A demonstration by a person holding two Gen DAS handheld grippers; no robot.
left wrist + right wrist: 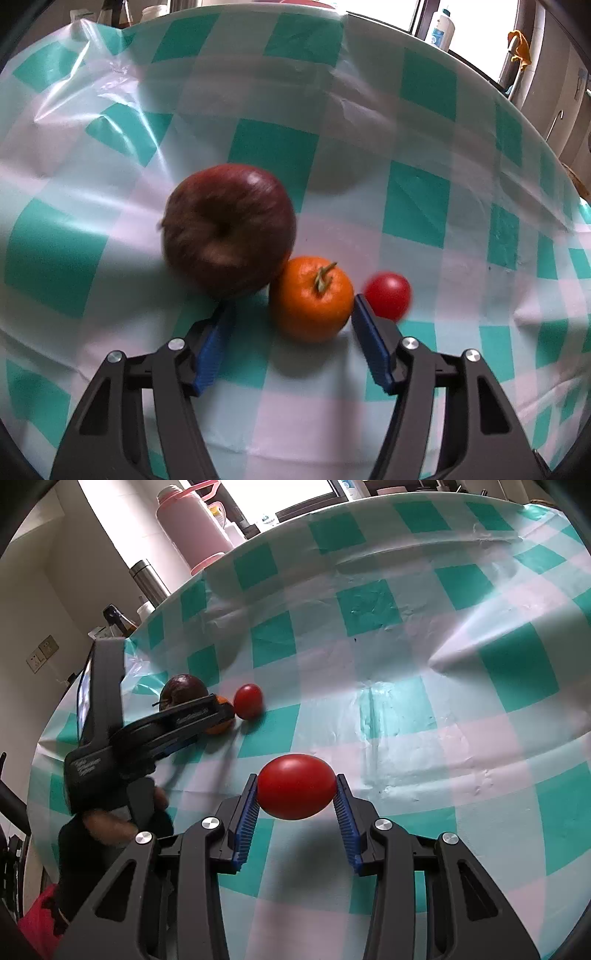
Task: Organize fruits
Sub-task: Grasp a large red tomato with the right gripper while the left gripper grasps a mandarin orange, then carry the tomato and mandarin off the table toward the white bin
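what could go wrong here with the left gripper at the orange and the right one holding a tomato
1. The left hand-held gripper straddles the orange, which touches the apple; its left finger is close under the apple and may nudge it.
2. The right finger's tip sits between the orange and the small tomato, which may roll away.
3. The right hand-held gripper is shut on a tomato; squeezing harder may bruise it.
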